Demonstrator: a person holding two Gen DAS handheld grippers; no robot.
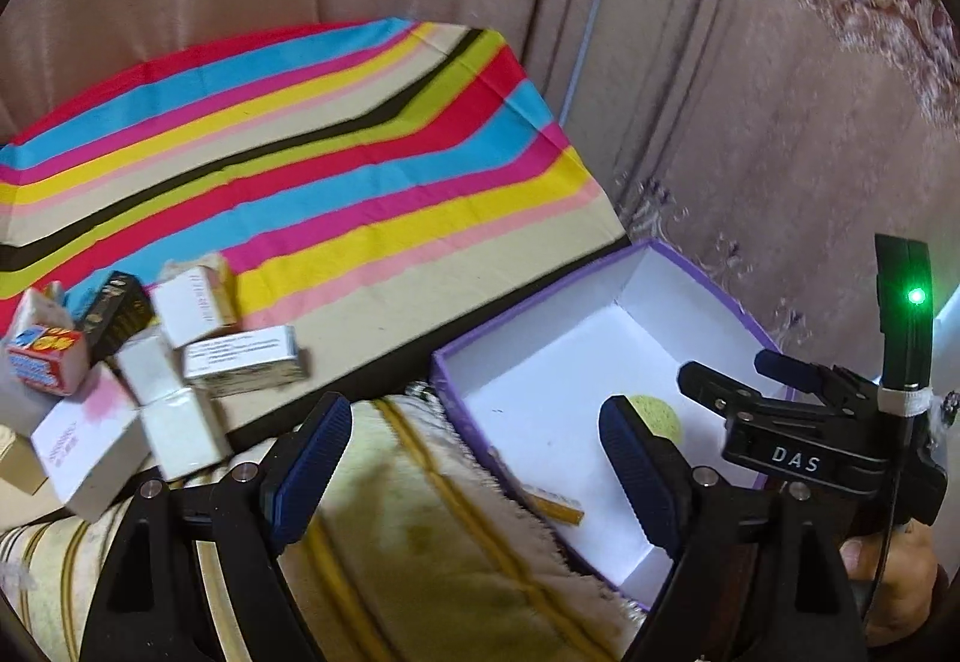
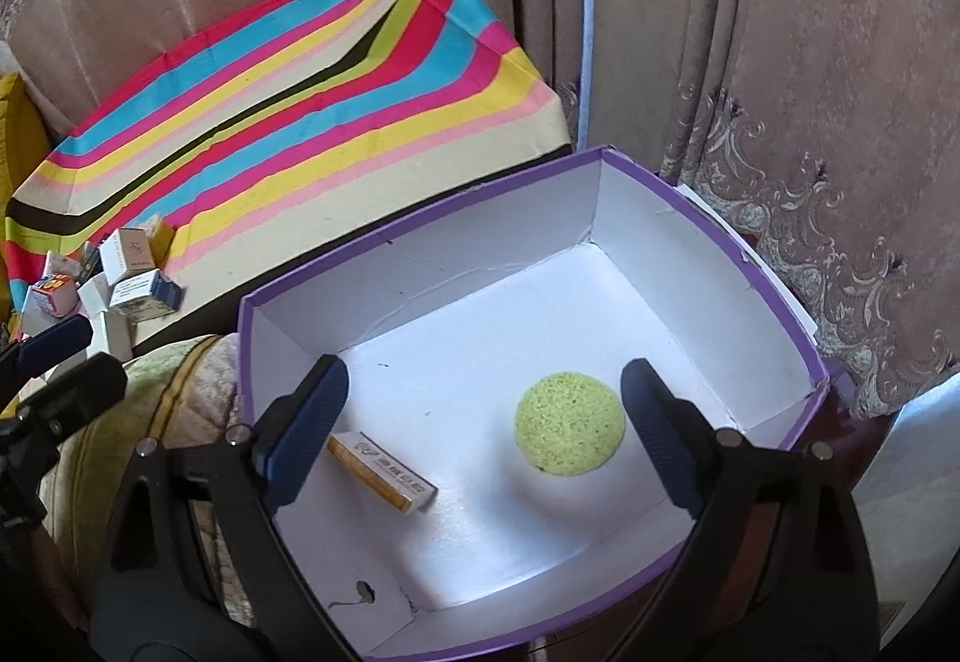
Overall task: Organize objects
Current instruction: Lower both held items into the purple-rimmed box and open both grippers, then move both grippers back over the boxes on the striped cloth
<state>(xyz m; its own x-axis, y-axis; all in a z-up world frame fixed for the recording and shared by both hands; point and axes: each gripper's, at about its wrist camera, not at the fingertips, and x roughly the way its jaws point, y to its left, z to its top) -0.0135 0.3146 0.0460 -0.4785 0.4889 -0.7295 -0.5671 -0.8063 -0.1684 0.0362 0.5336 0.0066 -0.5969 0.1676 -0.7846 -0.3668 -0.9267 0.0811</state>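
Container: the open purple-edged cardboard box with white inside fills the centre and lower right of your right wrist view; in the left wrist view it sits at lower right.
Already inside: a round yellow-green sponge disc lies flat on the box floor right of centre; a small flat white-and-orange carton lies at lower left of the floor, well apart from the disc.
Still outside: a cluster of small cardboard packets, white, black and red-printed, is heaped at the left edge of the left wrist view, on the near end of the rainbow-striped cloth; in the right wrist view it shows small at the left edge.
Right gripper: your blue-padded fingers stand wide over the box interior, with nothing pressed between them; the disc lies below, just beside the right finger.
Left gripper: your fingers stand wide and empty, straddling the near left wall of the box, above a cream striped blanket.
Progress: judged early; two items are boxed and most of the pile remains.
Next, as a judgement: your free left gripper is nearer the heap, so a reach toward the left of its frame suits.
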